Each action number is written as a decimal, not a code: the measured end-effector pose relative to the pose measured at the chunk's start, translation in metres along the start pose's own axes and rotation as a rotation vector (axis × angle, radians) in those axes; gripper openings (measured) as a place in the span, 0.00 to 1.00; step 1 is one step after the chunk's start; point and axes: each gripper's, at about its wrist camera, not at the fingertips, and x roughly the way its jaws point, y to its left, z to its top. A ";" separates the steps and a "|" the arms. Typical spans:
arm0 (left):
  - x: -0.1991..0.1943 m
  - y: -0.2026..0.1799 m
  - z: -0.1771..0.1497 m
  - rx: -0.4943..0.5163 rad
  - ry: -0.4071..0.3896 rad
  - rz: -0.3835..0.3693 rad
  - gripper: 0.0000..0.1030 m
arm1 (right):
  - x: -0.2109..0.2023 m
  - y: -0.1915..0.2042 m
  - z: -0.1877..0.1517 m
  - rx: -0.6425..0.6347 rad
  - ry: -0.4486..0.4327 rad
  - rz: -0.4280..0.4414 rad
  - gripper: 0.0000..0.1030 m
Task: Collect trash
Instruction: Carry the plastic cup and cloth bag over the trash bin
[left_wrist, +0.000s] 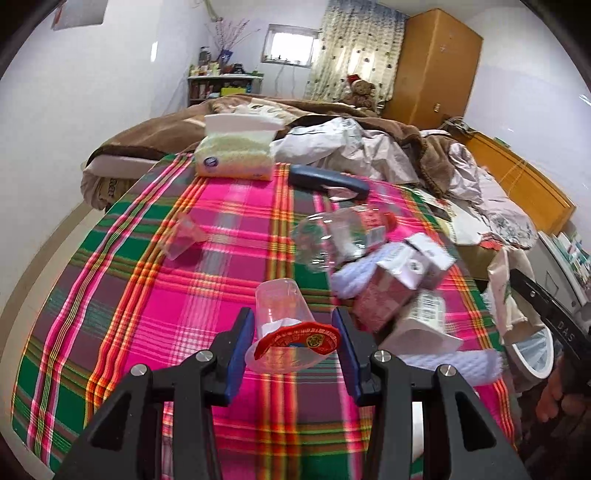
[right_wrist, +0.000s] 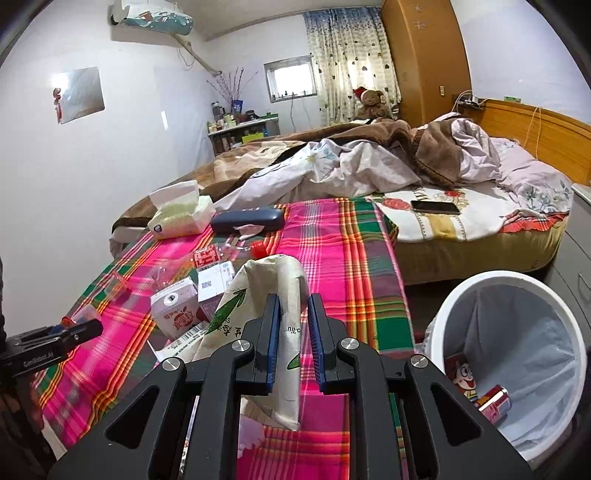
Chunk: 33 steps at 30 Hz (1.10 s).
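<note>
Trash lies heaped on the plaid cloth that covers my table at the foot of the bed: a clear bottle, small cartons, white tissue, a second clear cup. The white bin stands on the floor just beside the table, to my right, with a red can already inside.

My right tongs are narrow and clamped on a cream paper bag, its printed flap folding over above the pads. I judge the good move is to carry it across over the bin's mouth before letting go, keeping the loose end clear of the rim so it doesn't drape outside.

My left tongs pinch a clear plastic cup with a red peeled lid hanging at its mouth. The wall looks flimsy, so I'd hold steady and not squeeze harder.

Only the right view shows the bin's inside, a phone on the bed and the blue case whole. Only the left view shows the cup in my grip.
</note>
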 end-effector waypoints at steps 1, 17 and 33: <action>-0.002 -0.004 0.000 0.006 -0.006 -0.006 0.44 | -0.002 -0.001 0.000 0.002 -0.004 -0.003 0.16; -0.022 -0.094 0.000 0.156 -0.044 -0.132 0.44 | -0.034 -0.040 -0.001 0.061 -0.042 -0.071 0.16; -0.012 -0.214 -0.007 0.337 -0.023 -0.294 0.44 | -0.057 -0.111 -0.011 0.154 -0.042 -0.211 0.16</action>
